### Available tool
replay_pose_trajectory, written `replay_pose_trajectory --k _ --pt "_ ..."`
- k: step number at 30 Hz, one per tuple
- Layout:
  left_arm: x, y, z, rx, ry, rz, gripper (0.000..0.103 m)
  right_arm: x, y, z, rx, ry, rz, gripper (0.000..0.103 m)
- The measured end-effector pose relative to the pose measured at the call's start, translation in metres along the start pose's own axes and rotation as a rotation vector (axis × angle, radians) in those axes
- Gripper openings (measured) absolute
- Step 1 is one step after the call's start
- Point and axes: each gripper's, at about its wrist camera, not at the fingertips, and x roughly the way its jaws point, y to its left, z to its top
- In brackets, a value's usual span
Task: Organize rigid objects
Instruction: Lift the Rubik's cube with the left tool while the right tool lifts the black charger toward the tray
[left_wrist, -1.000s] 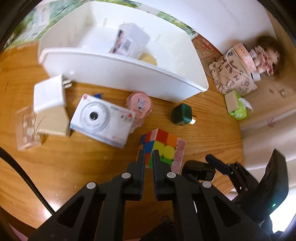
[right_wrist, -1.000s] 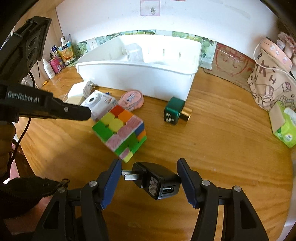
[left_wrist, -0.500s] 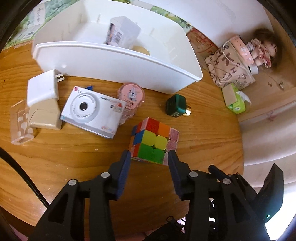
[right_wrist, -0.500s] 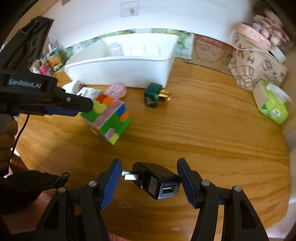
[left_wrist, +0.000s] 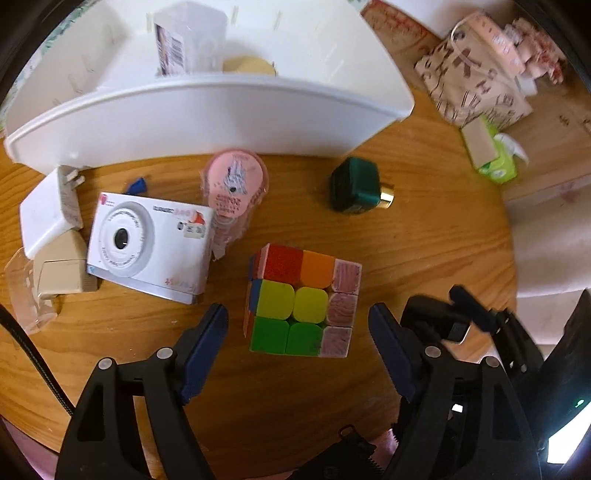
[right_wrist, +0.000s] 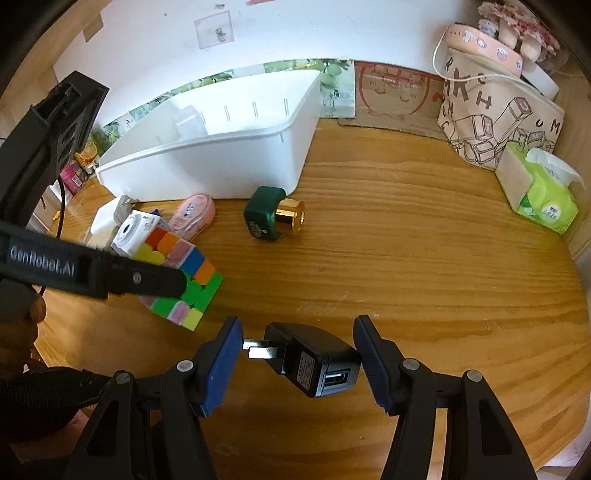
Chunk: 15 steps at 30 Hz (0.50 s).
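here the left gripper (left_wrist: 297, 321) was held with its jaws spread wide to either side of the puzzle cube (left_wrist: 301, 301), which lay on the wooden table (right_wrist: 424, 258) clear of both pads. the cube, it was judged, would be best taken by flat opposite faces, jaws lowered evenly and squared to it, then closed and lifted toward the white bin (left_wrist: 221, 110) at the table's far edge. the right gripper (right_wrist: 297, 363) was seen pinching a black usb charger (right_wrist: 314, 363) between prongs and body. only the left wrist view showed the bin's contents and the white camera (left_wrist: 147, 247); only the right wrist view showed the charger's grip clearly and the person's hand (right_wrist: 22, 314) on the left tool.
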Motion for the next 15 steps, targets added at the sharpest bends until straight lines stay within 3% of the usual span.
replay_pose_trajectory --k 7,15 --pt "0.019 -0.008 0.003 -0.007 0.072 0.009 0.081 0.011 -0.002 0.004 -0.04 0.042 0.012 0.063" --pt "0.028 -0.003 0.01 -0.065 0.099 0.002 0.081 0.019 -0.004 0.011 -0.078 0.076 0.02 0.063"
